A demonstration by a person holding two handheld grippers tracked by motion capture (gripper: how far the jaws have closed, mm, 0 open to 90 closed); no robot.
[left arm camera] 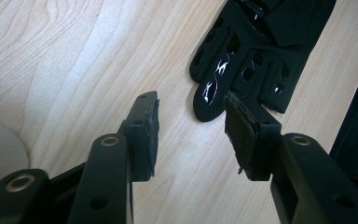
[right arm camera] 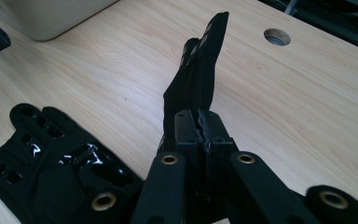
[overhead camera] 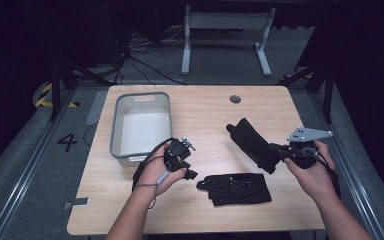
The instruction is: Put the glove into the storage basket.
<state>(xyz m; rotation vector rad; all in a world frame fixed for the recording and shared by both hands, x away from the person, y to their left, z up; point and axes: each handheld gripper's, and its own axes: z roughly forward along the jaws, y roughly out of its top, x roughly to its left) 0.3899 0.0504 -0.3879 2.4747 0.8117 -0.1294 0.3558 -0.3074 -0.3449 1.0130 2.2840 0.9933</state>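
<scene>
Gripping one glove (overhead camera: 252,142) by cuff, right gripper (overhead camera: 280,150) clamped, glove's long axis pointing far-left. Left gripper (overhead camera: 190,172) half open, empty; flat glove (overhead camera: 237,187) just right of it, bin (overhead camera: 117,120) far-left.

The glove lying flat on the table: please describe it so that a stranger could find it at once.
On the wooden table, look near the front edge, right of the grey bin. The flat black glove lies there between the two hands. Unlike the other glove, pinched in the right gripper, nothing holds it.
</scene>
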